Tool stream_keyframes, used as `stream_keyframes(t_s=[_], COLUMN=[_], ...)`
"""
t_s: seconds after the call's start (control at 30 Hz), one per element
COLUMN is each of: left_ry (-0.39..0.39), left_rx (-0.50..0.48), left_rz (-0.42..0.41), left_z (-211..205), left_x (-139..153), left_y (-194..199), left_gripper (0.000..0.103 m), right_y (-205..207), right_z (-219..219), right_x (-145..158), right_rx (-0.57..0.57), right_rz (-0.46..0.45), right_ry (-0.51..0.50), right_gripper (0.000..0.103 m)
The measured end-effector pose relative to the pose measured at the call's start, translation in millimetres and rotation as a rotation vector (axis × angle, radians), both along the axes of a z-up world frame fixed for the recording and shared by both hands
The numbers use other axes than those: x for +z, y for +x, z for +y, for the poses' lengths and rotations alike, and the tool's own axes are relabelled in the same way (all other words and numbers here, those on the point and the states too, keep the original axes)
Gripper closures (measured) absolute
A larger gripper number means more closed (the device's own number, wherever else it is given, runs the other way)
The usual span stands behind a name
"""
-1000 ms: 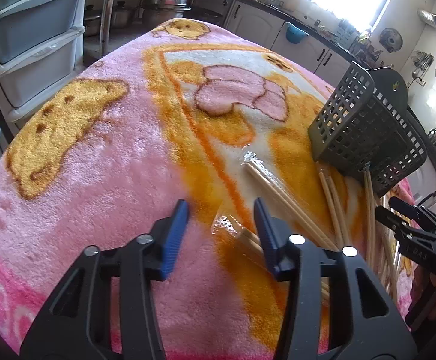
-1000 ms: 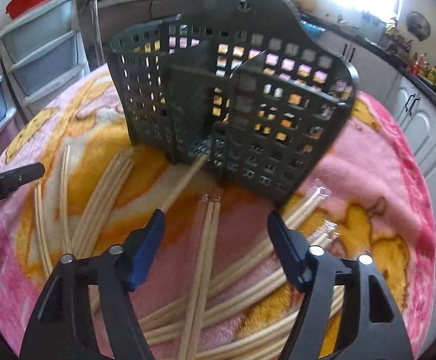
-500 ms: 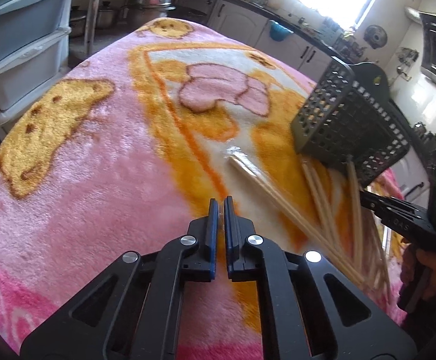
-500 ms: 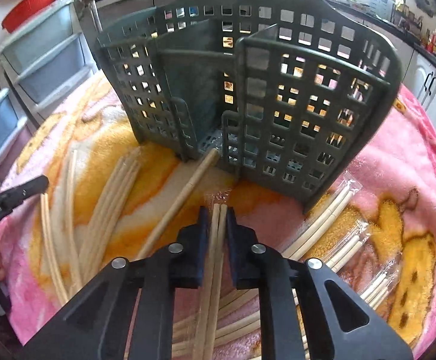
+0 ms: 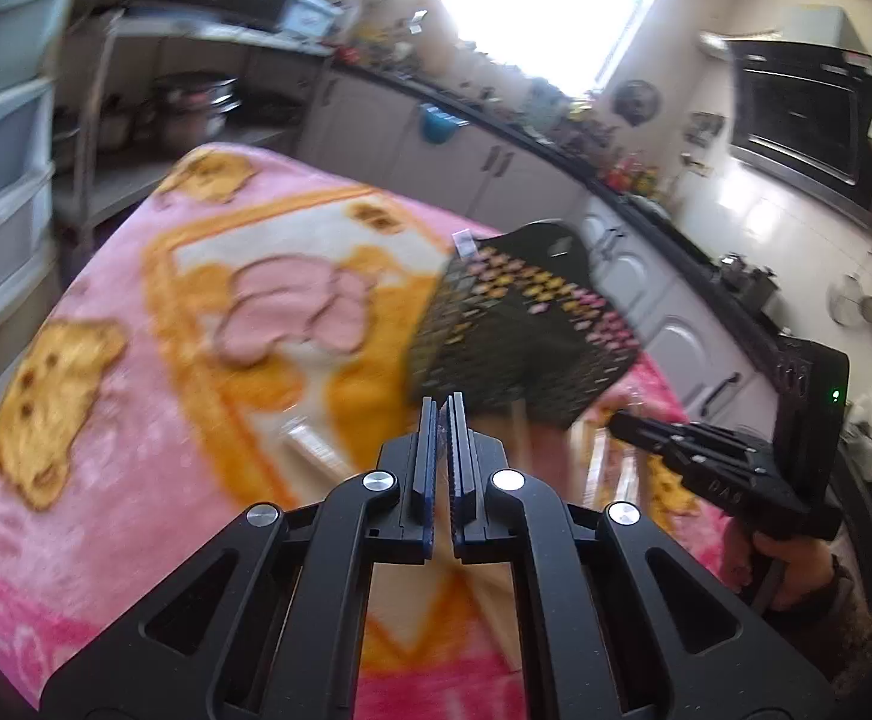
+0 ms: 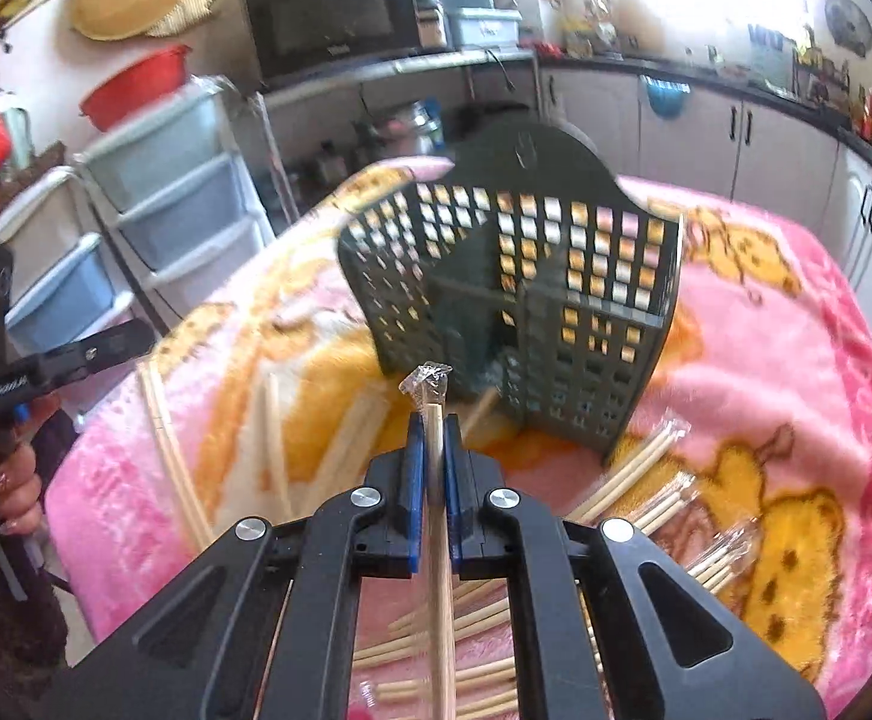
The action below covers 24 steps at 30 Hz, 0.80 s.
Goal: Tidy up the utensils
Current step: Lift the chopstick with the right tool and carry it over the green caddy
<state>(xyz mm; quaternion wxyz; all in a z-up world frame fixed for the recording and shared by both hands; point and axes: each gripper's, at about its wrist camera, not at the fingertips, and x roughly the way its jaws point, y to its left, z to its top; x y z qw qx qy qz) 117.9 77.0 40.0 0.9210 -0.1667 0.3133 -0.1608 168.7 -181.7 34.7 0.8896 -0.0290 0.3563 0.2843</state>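
A dark green slotted utensil basket [image 6: 526,300] lies on its side on the pink blanket [image 6: 796,360], its mouth facing my right gripper [image 6: 434,426]. That gripper is shut on a wrapped pair of chopsticks [image 6: 436,456], held above the blanket with the clear wrapper tip sticking out ahead. My left gripper [image 5: 442,414] is shut and raised, short of the basket [image 5: 526,330]. A thin glint of clear wrapper shows between its pads; the sticks are hidden below it. Each gripper shows in the other's view: the right gripper [image 5: 616,420] and the left gripper [image 6: 142,330].
Loose and wrapped chopsticks [image 6: 634,474] lie scattered on the blanket around the basket, more chopsticks [image 6: 166,438] at the left edge. One stick [image 6: 484,408] pokes out of the basket's mouth. Plastic drawers [image 6: 166,222] stand beyond the table's left side, kitchen cabinets [image 5: 496,168] behind.
Both grippers closed on wrapped chopsticks lying on the blanket, then rose off it and tilted up. The right one now carries its pair clear of the blanket.
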Motion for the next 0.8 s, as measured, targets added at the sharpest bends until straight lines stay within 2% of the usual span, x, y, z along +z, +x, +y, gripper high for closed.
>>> stream_keyframes(t_s=[0.3,0.47,0.8], left_ry=[0.002,-0.01,-0.03], left_rx=[-0.138,-0.174,-0.199], left_rz=[-0.099,-0.151,-0.268], left_z=[-51,-64,-72], left_x=[37,61,105], left_y=[9,14,21], left_gripper=[0.102,0.102,0.102], right_y=[-32,-41,-42], right_z=[-17,-27,-44], right_x=[46,65,94], right_rx=[-0.01,-0.041,-0.088], right_rz=[-0.149,-0.225,-0.304], right_ry=[0.055,0.07,0.131], right_gripper=[0.097,0.097,0.097])
